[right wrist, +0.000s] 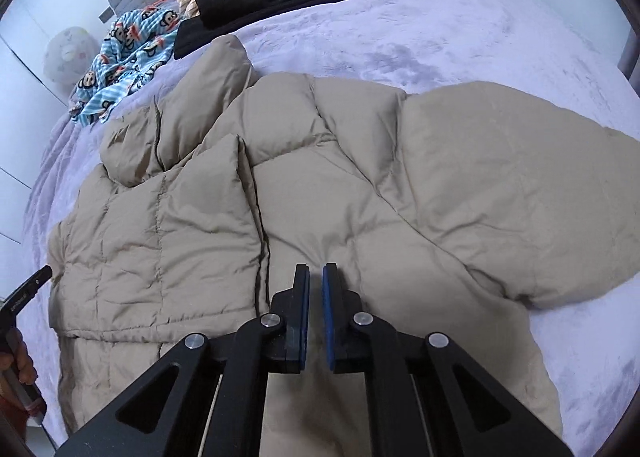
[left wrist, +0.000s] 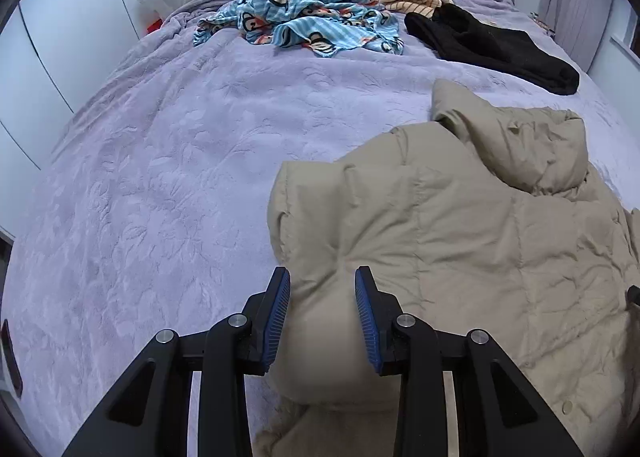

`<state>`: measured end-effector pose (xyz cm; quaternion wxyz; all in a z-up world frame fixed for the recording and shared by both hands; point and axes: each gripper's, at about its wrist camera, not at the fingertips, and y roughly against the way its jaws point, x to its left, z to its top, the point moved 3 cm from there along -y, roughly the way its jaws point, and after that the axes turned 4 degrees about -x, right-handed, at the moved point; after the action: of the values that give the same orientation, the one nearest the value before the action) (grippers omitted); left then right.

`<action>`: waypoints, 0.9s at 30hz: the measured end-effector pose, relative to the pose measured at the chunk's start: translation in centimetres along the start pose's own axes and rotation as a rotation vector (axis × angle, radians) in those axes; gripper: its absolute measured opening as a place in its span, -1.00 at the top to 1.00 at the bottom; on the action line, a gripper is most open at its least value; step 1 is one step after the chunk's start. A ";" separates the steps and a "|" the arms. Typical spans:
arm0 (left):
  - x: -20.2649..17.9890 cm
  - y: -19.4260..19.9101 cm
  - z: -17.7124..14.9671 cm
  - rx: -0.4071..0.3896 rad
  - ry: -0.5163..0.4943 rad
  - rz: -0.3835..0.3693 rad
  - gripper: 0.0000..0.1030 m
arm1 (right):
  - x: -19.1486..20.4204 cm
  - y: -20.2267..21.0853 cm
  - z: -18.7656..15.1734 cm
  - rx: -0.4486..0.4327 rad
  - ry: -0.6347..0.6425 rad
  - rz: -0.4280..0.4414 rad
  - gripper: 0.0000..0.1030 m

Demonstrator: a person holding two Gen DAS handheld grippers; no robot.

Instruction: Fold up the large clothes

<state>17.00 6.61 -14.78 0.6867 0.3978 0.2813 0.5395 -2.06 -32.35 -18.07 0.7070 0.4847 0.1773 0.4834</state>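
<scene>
A puffy beige quilted down jacket (right wrist: pixel 320 193), judged light, soft and springy, is spread on the lilac bed (left wrist: pixel 160 177), its sleeve bulge pinched in the left tongs (left wrist: pixel 322 289), right tongs (right wrist: pixel 316 277) nearly closed, seemingly empty.

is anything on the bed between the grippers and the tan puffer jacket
Nothing visible is in the way. The left gripper already has a bulge of the tan puffer jacket between its pads, and the right gripper sits nearly shut just over the jacket. The black garment and blue monkey-print blanket lie farther up the bed.
</scene>
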 end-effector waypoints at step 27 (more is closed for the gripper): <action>-22.5 4.2 -5.8 0.171 -0.128 -0.191 -0.85 | -15.8 6.3 -5.6 0.053 -0.442 0.165 -0.29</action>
<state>4.28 -13.29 -15.21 0.7150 0.4599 0.3188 0.4192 -16.72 -42.55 -18.78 0.6738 0.6101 -0.0094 0.4167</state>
